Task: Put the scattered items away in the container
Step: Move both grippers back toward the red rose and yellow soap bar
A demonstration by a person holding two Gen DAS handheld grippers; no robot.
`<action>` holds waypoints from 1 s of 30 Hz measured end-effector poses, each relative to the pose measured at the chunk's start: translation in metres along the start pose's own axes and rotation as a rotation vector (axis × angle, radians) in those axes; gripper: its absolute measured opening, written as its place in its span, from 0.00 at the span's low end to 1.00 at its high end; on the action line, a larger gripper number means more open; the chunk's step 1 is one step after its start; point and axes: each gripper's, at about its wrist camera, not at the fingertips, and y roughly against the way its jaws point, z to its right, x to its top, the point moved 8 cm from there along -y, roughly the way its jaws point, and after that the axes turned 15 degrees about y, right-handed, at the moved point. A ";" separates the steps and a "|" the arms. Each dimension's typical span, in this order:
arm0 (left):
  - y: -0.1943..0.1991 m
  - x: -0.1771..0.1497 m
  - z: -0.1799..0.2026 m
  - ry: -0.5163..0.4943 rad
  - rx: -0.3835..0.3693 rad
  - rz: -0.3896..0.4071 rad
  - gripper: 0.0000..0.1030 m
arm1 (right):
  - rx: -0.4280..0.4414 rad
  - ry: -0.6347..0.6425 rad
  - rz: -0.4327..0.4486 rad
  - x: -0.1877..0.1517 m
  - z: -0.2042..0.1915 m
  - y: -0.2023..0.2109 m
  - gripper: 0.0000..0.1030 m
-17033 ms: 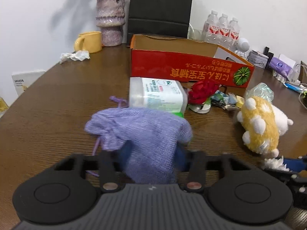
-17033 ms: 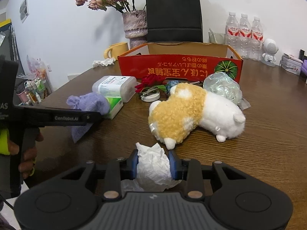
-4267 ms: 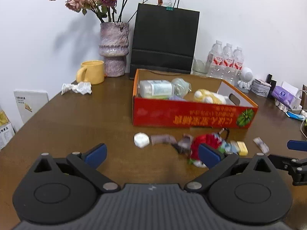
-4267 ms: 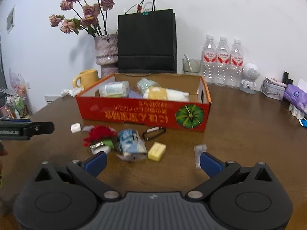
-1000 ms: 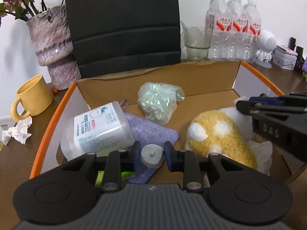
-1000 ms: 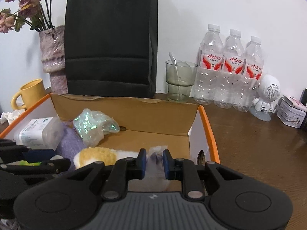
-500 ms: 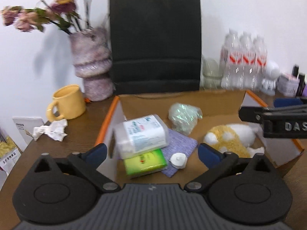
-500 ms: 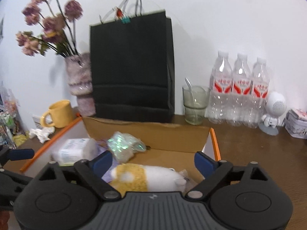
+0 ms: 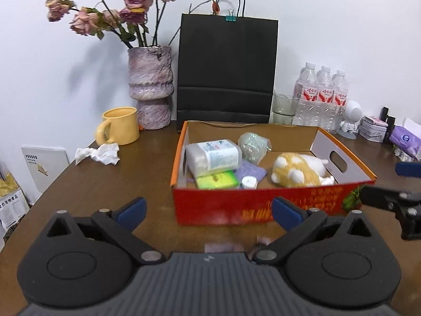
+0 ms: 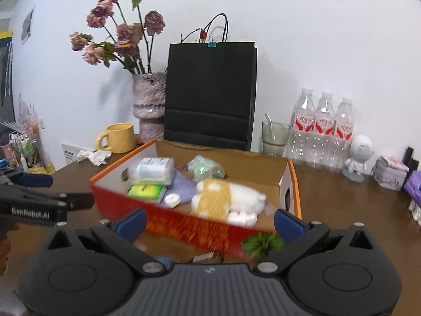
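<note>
Nearest: L gripper [image 9: 208, 212] w/ jaws spread fully wide, just been opening, nothing btwn them, only bare table [image 9: 110, 192] and the box's red front. R gripper [image 10: 210, 221] same: jaws wide, just been opening, empty.

Hard to read: small bits on the table just under each gripper body, pinkish blur in left wrist view, blue + white scraps in right wrist view; mostly cut off by the gripper housings, can't tell what they are. Red box front is motion-smeared in the right view.

Cardboard box [image 9: 265, 205] sits mid-table, open top. Inside: wipes tub [image 9: 213, 155] at left, green packet [image 9: 217, 180] in front of it, purple cloth [image 9: 250, 171] partly under both, small white cap [image 9: 249, 182] on the cloth, crinkly plastic wad [image 9: 252, 144] toward the back, plush toy [image 9: 300, 169] on the right side. A white bit past the plush is mostly hidden.

Open table to the box's left; crumpled tissue [image 9: 98, 154] and yellow mug [image 9: 119, 129] further back. Right of the box also clear up to clutter at the edge. Far: vase [image 9: 151, 89], black bag [image 9: 226, 71], water bottles [image 9: 322, 97] against the wall.
</note>
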 end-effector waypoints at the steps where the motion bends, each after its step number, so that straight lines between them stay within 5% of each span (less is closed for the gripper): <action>1: 0.005 -0.004 -0.003 0.001 -0.004 0.004 1.00 | -0.016 0.001 0.001 -0.005 -0.004 0.007 1.00; 14: 0.037 -0.064 -0.033 0.017 0.002 0.005 1.00 | -0.057 -0.017 -0.065 -0.075 -0.043 0.040 1.00; 23: 0.036 -0.083 -0.023 -0.083 0.032 0.062 1.00 | -0.091 0.045 -0.048 -0.083 -0.058 0.038 1.00; 30: 0.038 -0.081 -0.024 -0.068 0.025 0.078 1.00 | -0.057 0.034 -0.083 -0.091 -0.063 0.028 1.00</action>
